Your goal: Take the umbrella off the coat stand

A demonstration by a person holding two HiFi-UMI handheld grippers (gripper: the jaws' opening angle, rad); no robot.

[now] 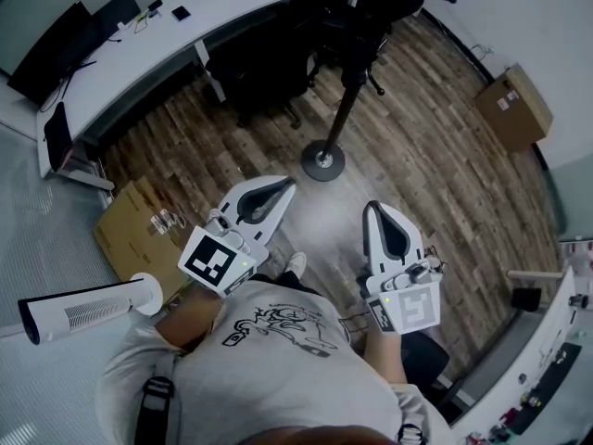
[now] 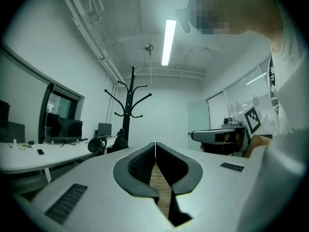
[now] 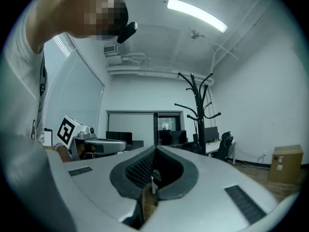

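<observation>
The person (image 1: 278,360) in a white printed T-shirt stands on the wooden floor (image 1: 435,170), holding both grippers out in front at the middle of the head view. The left gripper (image 1: 289,185) is clenched, its two dark pads meeting at the tips with nothing between them; its own view (image 2: 155,146) shows the same closed seam. The right gripper (image 1: 374,206) is likewise clenched and empty, jaws pressed together at the tips (image 3: 155,150). The two are held apart from each other, side by side, both pointing toward the top of the head view.

The coat stand (image 1: 341,109) rises just beyond them, its round base (image 1: 323,160) on the floor above the grippers and its black pole leaning toward the upper right of the head view. In the left gripper view it stands left of centre (image 2: 128,105), hooks spread against the white wall; in the right gripper view it stands right of centre (image 3: 198,105). Neither gripper touches it. I cannot pick out the umbrella on the stand in any view; the hooks look dark and thin, and the top of the stand is crowded in the head view.

Behind the stand, black office chairs (image 1: 269,72) sit against a long curved white desk (image 1: 167,58) in the upper left. A cardboard box (image 1: 514,105) sits at the upper right, and a white tower fan (image 1: 83,309) lies at the lower left.
</observation>
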